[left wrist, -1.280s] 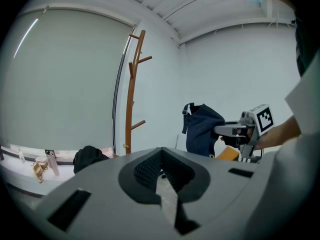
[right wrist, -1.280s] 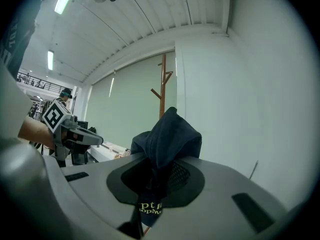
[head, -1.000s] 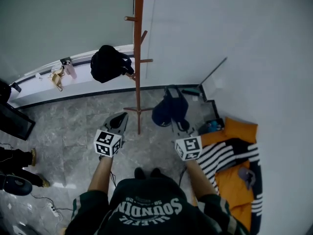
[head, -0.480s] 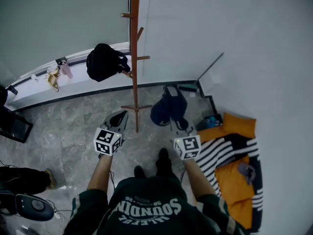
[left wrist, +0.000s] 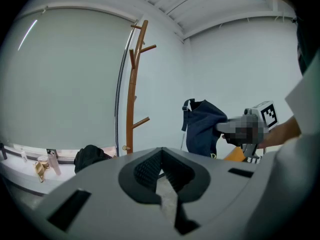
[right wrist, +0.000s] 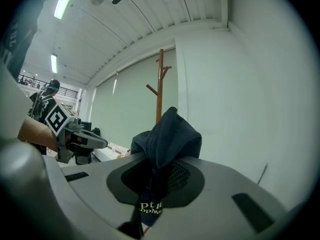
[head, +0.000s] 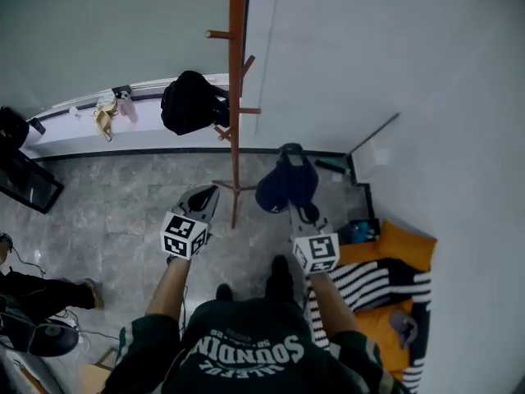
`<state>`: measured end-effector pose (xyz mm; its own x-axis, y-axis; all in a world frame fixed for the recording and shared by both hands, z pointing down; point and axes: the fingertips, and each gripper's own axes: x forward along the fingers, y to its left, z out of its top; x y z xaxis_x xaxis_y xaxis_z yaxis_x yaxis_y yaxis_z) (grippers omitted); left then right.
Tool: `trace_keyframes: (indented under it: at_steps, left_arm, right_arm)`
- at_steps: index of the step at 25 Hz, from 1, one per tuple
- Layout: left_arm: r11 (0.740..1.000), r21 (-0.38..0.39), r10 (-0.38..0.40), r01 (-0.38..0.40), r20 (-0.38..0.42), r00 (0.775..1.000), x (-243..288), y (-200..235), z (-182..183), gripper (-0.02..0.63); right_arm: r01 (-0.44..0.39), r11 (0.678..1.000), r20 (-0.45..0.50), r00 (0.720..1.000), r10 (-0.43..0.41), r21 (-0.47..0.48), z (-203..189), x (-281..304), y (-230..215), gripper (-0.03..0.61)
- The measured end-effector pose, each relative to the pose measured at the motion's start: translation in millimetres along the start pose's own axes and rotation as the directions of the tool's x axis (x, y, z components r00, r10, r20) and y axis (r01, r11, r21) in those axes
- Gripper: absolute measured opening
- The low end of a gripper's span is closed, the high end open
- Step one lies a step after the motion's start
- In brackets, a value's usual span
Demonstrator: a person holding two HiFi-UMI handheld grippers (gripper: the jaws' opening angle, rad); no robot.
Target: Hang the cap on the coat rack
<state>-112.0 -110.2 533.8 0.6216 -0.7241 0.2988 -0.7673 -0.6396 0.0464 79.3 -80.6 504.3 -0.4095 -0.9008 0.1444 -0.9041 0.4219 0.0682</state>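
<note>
Still grips the cap in the right gripper, jaws pinched on a fold of its dark blue cloth, just as a second ago. Holds it off the floor, near the coat rack on the post's right side, touching no peg. Bunches the cloth up above the pads in the right gripper view, with yellow lettering showing low between them. Keeps the left gripper clenched on nothing, pads together, aimed toward the rack's foot from the left.

Has stepped forward since the earlier frame: puts one shoe ahead of the other, where both stood side by side before. Finds the orange and striped bedding lower in the head view than before, and the black bag on a low peg slightly further right. Catches a bystander's foot by the left edge, further right and lower in the frame than a second ago. Carries both grippers at much the same spacing as earlier, cap between rack and wall.
</note>
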Motion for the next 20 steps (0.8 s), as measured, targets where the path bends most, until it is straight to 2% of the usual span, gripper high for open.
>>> trace_keyframes:
  at_steps: [4,9,16,20]
  left_arm:
    - [0.998,-0.023,0.06,-0.06,0.002,0.998,24,-5,10,0.0]
    - [0.989,-0.051,0.136,-0.136,-0.004,0.991,49,-7,25,0.001]
    - [0.959,-0.098,0.268,-0.267,-0.011,0.963,62,-15,30,0.0]
    - [0.936,-0.12,0.332,-0.33,-0.002,0.943,62,-19,33,0.0]
  right_arm:
    - [-0.076,0.996,-0.018,0.997,0.075,-0.045,0,20,-29,0.034]
    - [-0.174,0.983,-0.019,0.985,0.174,-0.05,5,47,-60,0.034]
    - [-0.35,0.933,0.02,0.936,0.353,-0.083,10,64,-77,0.034]
    - [-0.416,0.904,0.018,0.907,0.42,-0.099,13,69,-82,0.034]
